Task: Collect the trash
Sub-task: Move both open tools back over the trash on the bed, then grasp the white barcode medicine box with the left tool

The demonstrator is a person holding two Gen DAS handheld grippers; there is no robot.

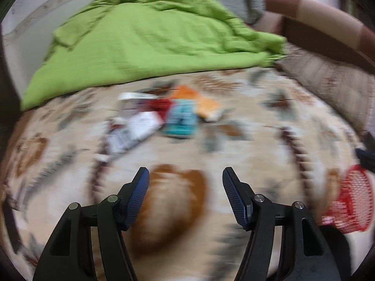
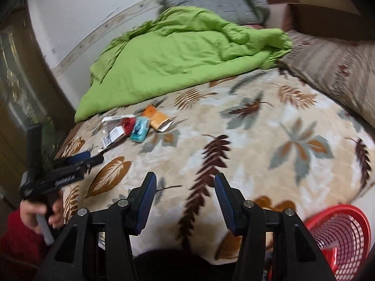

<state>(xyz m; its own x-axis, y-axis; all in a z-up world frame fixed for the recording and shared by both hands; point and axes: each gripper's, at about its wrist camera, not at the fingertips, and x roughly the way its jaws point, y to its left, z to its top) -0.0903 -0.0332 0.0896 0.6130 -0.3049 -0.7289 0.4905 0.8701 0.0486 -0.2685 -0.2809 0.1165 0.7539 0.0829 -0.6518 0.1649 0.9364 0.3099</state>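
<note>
A small pile of trash lies on the leaf-patterned bed cover: a teal packet point(image 1: 180, 121) point(image 2: 140, 130), an orange packet point(image 1: 199, 101) point(image 2: 157, 117), a red wrapper point(image 1: 160, 105) point(image 2: 127, 123) and white wrappers point(image 1: 138, 128) point(image 2: 114, 134). My left gripper point(image 1: 185, 178) is open and empty, above the cover short of the pile; it also shows in the right wrist view point(image 2: 93, 159), low at the left. My right gripper point(image 2: 185, 182) is open and empty, well short of the pile. A red mesh basket point(image 1: 351, 201) point(image 2: 337, 236) stands at the near right. The left wrist view is blurred.
A crumpled green blanket point(image 1: 145, 44) point(image 2: 178, 56) lies behind the pile. A grey pillow point(image 2: 218, 0) and a patterned pillow point(image 2: 332, 70) lie at the back and right. A wall and a dark cabinet point(image 2: 21, 89) stand at the left.
</note>
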